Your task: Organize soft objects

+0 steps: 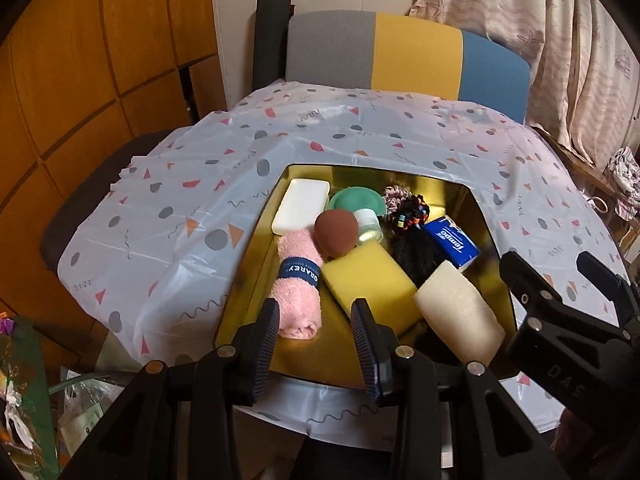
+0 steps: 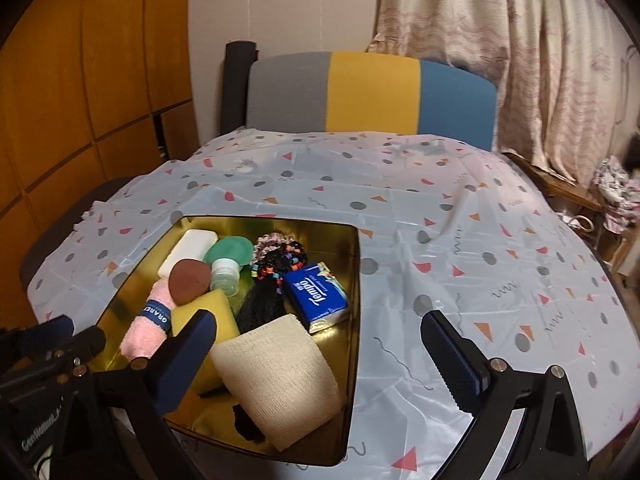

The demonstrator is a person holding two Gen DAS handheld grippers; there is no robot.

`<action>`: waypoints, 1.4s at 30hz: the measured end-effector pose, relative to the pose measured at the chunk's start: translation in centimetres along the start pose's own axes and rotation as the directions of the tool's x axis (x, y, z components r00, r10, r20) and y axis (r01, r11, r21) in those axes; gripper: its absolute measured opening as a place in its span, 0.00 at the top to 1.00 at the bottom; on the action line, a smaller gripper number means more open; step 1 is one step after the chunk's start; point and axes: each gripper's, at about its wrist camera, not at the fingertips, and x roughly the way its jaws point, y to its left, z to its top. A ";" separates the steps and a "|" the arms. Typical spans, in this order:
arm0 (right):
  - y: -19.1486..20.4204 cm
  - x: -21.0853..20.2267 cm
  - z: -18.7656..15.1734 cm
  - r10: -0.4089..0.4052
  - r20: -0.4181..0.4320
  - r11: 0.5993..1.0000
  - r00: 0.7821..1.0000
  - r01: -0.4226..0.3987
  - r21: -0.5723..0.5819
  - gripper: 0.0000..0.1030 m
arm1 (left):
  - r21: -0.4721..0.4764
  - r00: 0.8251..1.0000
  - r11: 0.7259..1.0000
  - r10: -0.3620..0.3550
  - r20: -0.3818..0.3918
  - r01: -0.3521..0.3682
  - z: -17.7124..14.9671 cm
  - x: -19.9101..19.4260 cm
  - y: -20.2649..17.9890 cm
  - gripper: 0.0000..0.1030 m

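A gold tin box [image 1: 256,236] [image 2: 352,280] sits on the patterned tablecloth and holds soft things: a rolled pink towel [image 1: 298,288] [image 2: 150,322], a yellow sponge [image 1: 370,280] [image 2: 200,312], a beige bandage roll [image 1: 460,312] [image 2: 280,376], a brown ball [image 1: 335,229] [image 2: 188,280], a white bar [image 1: 300,205], a blue tissue pack [image 1: 452,242] [image 2: 316,294] and dark hair ties [image 1: 412,212]. My left gripper [image 1: 316,332] is open and empty over the box's near edge, by the towel's end. My right gripper [image 2: 320,356] is open and empty, spanning the bandage roll without touching it.
The tablecloth [image 2: 440,220] covers the table to the right and behind the box. A grey, yellow and blue chair back [image 2: 372,92] stands behind it. Curtains [image 2: 520,40] hang at the right, wooden panels [image 1: 80,80] at the left. Bags [image 1: 60,400] lie low left.
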 end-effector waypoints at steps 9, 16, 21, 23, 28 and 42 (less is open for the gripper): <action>-0.5 0.7 -0.7 -0.064 -0.055 0.997 0.996 0.066 0.027 0.00 | 0.006 0.999 0.999 0.040 0.038 -0.040 -0.1 -0.7 0.1 0.64; 0.3 0.0 -0.7 -0.052 -0.037 0.999 0.998 0.052 0.007 0.00 | -0.034 1.000 0.999 0.017 0.016 -0.016 -0.2 -0.2 0.7 0.64; 0.1 0.0 -0.7 -0.052 -0.037 0.998 0.998 0.053 0.017 0.00 | -0.042 1.000 0.999 0.009 0.005 -0.009 -0.2 0.1 0.8 0.64; 0.1 0.1 -0.7 -0.062 -0.041 0.998 0.997 0.062 0.017 0.00 | -0.041 1.000 0.999 0.006 -0.004 -0.007 -0.3 0.2 0.8 0.64; 0.1 0.2 -0.7 -0.066 -0.046 0.998 0.997 0.067 0.012 0.00 | -0.045 1.000 0.999 0.020 -0.021 -0.021 -0.4 0.6 0.9 0.64; 0.3 0.2 -0.8 -0.055 -0.054 0.998 0.997 0.056 0.002 0.00 | -0.047 0.999 0.999 0.017 -0.030 -0.018 -0.5 0.8 1.0 0.64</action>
